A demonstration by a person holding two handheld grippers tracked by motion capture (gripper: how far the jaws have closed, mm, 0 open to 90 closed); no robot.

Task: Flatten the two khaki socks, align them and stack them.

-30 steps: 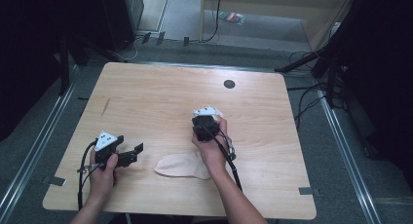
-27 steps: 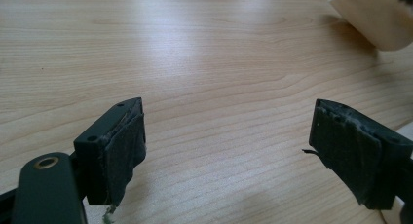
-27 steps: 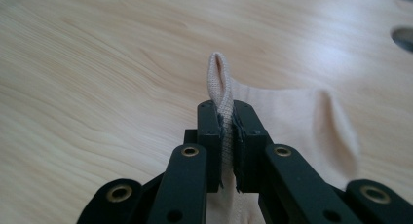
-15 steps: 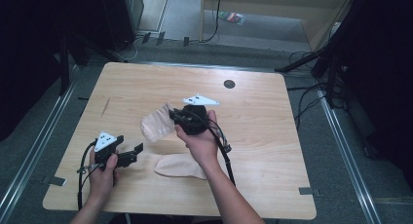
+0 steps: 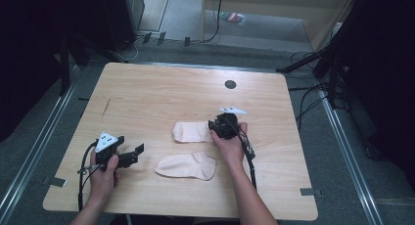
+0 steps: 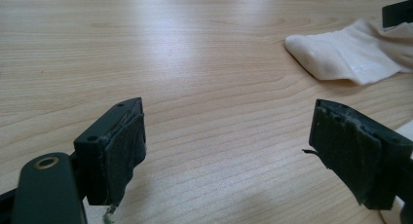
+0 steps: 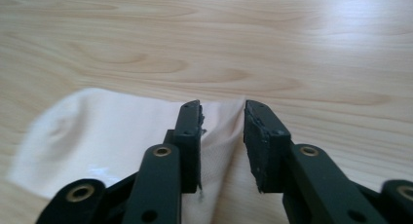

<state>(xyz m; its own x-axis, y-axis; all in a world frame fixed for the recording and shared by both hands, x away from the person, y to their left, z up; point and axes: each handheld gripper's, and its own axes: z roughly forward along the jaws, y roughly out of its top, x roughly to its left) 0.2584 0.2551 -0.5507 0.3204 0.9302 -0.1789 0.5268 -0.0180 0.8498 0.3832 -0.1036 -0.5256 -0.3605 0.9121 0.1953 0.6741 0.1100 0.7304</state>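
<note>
On the worktop two pale socks lie flat; far sock sits mid-table, near sock just in front of it toward the person, the two slightly apart; right hand-held gripper is at the far sock's right-hand end, low over the wood; its jaws have just been opening; right gripper view has the sock's edge lying in the gap between the two jaws, pads off the cloth, so the sock is released, not clamped; sock rests on the wood by itself, one end fold slightly raised; left hand-held gripper is at the table's left front, held in the left hand, pointing right toward the near sock and well short of it; its jaws stand wide apart with nothing between them, bare wood in the gap; left gripper view also catches the far sock ahead at upper right; dark round hole sits in the wood toward the far edge
</note>
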